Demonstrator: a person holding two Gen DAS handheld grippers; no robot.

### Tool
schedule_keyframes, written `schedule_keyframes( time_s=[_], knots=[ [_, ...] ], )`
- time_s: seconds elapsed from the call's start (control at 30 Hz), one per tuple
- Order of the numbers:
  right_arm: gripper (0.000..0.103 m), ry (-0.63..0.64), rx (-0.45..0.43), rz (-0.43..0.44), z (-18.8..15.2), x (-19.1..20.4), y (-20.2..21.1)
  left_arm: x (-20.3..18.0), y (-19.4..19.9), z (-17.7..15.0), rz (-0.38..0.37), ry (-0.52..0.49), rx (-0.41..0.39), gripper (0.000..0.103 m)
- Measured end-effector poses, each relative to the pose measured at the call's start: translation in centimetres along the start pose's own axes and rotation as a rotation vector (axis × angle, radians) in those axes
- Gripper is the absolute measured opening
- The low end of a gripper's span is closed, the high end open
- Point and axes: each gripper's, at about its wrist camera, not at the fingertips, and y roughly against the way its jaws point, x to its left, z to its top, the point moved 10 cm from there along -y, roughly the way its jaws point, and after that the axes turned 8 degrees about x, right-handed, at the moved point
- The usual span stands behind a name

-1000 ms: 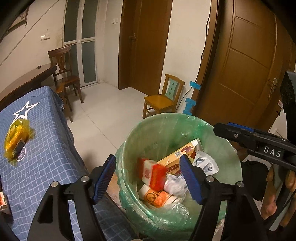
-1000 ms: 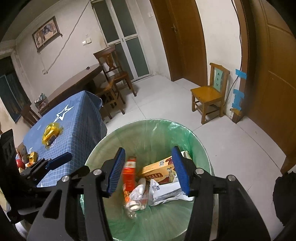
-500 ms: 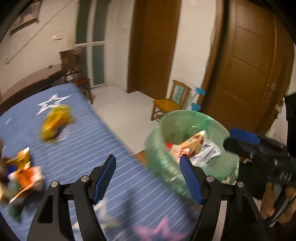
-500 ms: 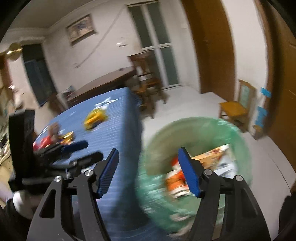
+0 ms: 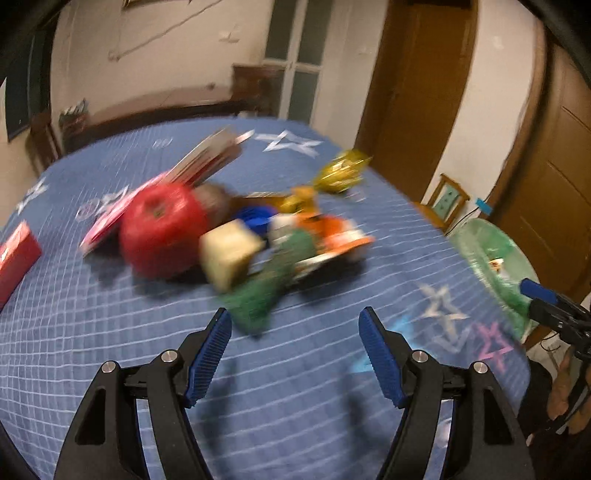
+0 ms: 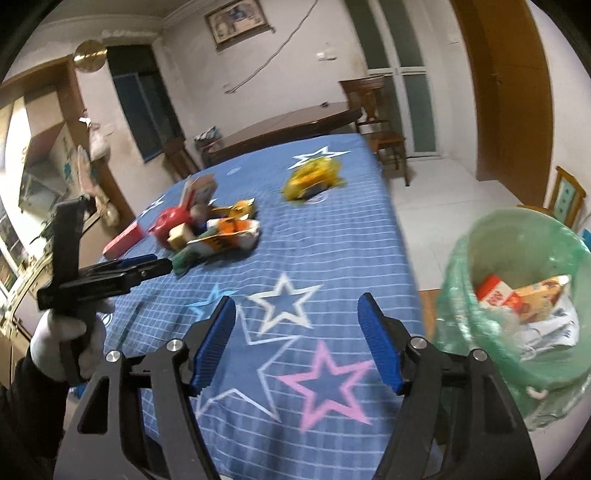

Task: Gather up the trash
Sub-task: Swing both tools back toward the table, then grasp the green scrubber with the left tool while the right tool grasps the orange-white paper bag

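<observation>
I see pale walls with a framed picture (image 6: 236,20) at 12 o'clock, a dark window (image 6: 142,107) at 10, and a glazed door (image 6: 404,77) at 1. A dark wooden table (image 6: 284,129) sits behind the blue star-patterned bench (image 6: 332,236). A small wooden chair (image 6: 565,199) stands on white floor tiles (image 6: 443,199) at 3.

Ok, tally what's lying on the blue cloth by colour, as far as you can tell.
Red: 2, apple, box
Yellow: 2, large wrapper, small wrapper
Orange: 1, carton
Green: 1, crumpled packet
Beige: 1, block
Blue: 1, cap
Total: 8 clear; blurred pieces behind the apple uncounted.
</observation>
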Motion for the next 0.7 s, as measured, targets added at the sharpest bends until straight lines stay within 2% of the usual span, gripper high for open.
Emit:
schedule_keyframes(
  time_s=[0.1, 0.27, 0.33, 0.43, 0.5, 0.6, 0.7],
  knots=[
    [0.066, 0.032, 0.016, 0.014, 0.1, 1.3, -0.9, 1.7, -1.4, 0.4, 0.005, -0.013, 0.045, 0.069],
    [0.066, 0.072, 0.040, 0.024, 0.2, 2.6, -1.7, 2.2, -3.6, 1.3, 0.001, -0.038, 0.096, 0.065],
    [0.066, 0.082, 0.047, 0.022, 0.3, 2.8, -2.0, 2.4, -3.8, 1.7, 0.006, -0.046, 0.089, 0.064],
    [0.066, 0.105, 0.064, 0.020, 0.7, 3.1, -2.7, 2.8, -3.8, 2.1, 0.012, -0.048, 0.087, 0.045],
    [0.066, 0.134, 0.078, 0.021, 1.2, 3.5, -3.3, 2.8, -3.7, 2.0, 0.023, -0.059, 0.089, 0.029],
    [0.066, 0.214, 0.103, 0.026, 2.1, 4.6, -4.3, 2.2, -3.1, 0.9, 0.019, -0.082, 0.102, 0.023],
    [0.066, 0.336, 0.127, 0.022, 3.2, 5.9, -5.5, 2.3, -2.4, -0.6, 0.020, -0.096, 0.109, 0.022]
  ],
)
